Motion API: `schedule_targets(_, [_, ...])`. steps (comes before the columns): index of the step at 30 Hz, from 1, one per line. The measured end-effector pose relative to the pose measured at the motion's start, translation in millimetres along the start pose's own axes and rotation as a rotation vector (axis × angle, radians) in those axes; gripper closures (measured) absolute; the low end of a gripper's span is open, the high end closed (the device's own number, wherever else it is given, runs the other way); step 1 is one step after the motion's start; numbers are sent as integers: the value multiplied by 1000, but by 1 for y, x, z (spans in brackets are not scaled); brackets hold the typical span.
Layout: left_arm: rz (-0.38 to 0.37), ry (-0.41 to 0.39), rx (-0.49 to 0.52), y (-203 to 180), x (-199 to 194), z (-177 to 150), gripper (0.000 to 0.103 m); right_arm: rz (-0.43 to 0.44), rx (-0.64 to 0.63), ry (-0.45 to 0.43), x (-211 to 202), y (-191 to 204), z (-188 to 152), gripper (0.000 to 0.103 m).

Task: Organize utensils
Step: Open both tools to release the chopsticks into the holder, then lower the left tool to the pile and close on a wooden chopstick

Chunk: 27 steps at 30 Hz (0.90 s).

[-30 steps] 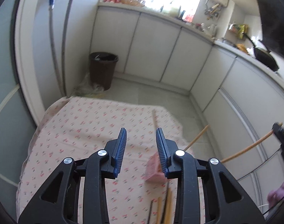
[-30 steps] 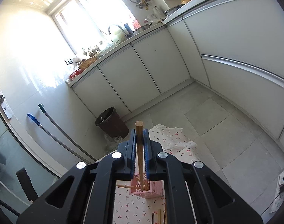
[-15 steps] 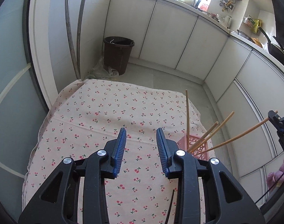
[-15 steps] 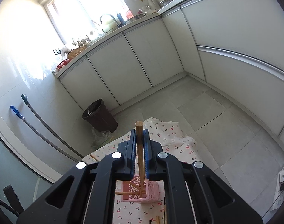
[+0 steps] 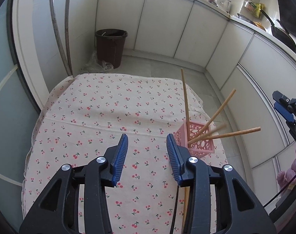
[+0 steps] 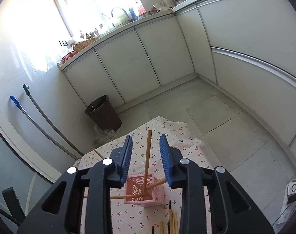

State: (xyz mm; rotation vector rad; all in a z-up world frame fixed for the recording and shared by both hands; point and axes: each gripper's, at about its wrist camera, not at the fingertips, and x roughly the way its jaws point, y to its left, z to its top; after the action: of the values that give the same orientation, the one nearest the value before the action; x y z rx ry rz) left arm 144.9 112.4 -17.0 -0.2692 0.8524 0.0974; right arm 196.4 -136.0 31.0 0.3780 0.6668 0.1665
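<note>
A pink openwork holder (image 5: 199, 139) stands on the cherry-print cloth (image 5: 109, 113) at the table's right side, with several wooden chopsticks (image 5: 224, 136) leaning in it. My left gripper (image 5: 147, 152) is open and empty above the cloth, left of the holder. My right gripper (image 6: 146, 156) is open, above the holder (image 6: 146, 193); a chopstick (image 6: 148, 156) stands free between its fingers. The right gripper also shows at the right edge of the left wrist view (image 5: 286, 111). More loose chopsticks (image 6: 172, 220) lie on the cloth near the holder.
A brown waste bin (image 5: 111, 47) stands on the floor beyond the table. Two mop handles (image 5: 61, 39) lean on the wall at left. White cabinets (image 6: 148, 58) line the back and right. The table edge drops off just right of the holder.
My right gripper has opened and let go of the chopstick, which now rests in the holder. The left wrist view has tipped down toward the table and holder.
</note>
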Motion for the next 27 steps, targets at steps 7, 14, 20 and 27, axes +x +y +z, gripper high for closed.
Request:
schedule_targets(7, [9, 22, 48, -14, 6, -9, 55, -32, -32, 38, -5, -5, -16, 61])
schedule_targets(14, [27, 28, 58, -15, 5, -18, 43, -85, -12, 76, -20, -30, -38, 26])
schedule_targets(20, [20, 154, 37, -15, 29, -48, 25, -146, 60, 222, -19, -72, -71, 8])
schedule_targets(27, [11, 336, 194, -57, 81, -105, 26, -139, 166, 399, -18, -108, -110, 8])
